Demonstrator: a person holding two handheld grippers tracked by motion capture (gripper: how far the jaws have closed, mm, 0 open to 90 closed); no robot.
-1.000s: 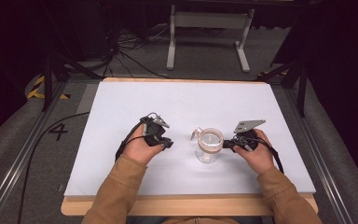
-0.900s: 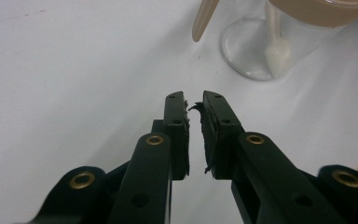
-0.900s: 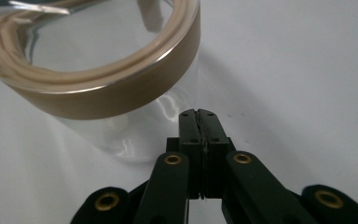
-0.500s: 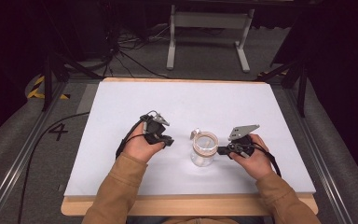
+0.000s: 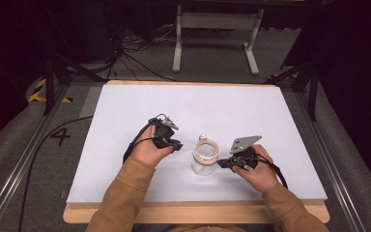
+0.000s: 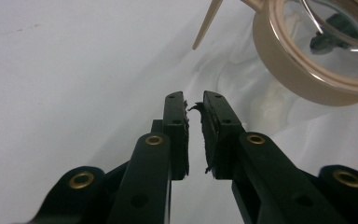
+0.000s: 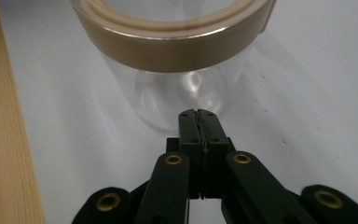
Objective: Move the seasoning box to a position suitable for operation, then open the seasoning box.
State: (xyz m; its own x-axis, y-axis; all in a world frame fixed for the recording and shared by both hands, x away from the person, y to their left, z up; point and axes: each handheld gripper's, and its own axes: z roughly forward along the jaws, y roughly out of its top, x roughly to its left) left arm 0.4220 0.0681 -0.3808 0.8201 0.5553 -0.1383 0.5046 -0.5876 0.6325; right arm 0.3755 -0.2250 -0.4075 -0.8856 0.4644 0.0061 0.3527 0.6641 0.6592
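A clear glass jar (image 5: pixel 206 157) with a tan lid ring stands upright on the white table (image 5: pixel 125 111), near the middle front. My right gripper (image 5: pixel 221 164) is at the jar's right side. In the right gripper view this gripper (image 7: pixel 198 113) is shut with nothing in it, its tips at the jar's glass wall (image 7: pixel 186 93), below the tan ring (image 7: pixel 168 42). My left gripper (image 5: pixel 176 143) sits just left of the jar. In its own view the left gripper (image 6: pixel 193 99) has only a thin slit between empty pads, with the jar's ring (image 6: pixel 307 79) ahead to the right.
A small clasp (image 5: pixel 203 137) sticks out from the far side of the jar's ring. The table's wooden front edge (image 5: pixel 198 212) lies close behind both hands. A metal stand (image 5: pixel 212 29) and cables lie on the floor beyond the table.
The right hand and its gripper have moved left and nearer to the person. The jar has shifted the same way, closer to the left gripper. The left hand has stayed put.
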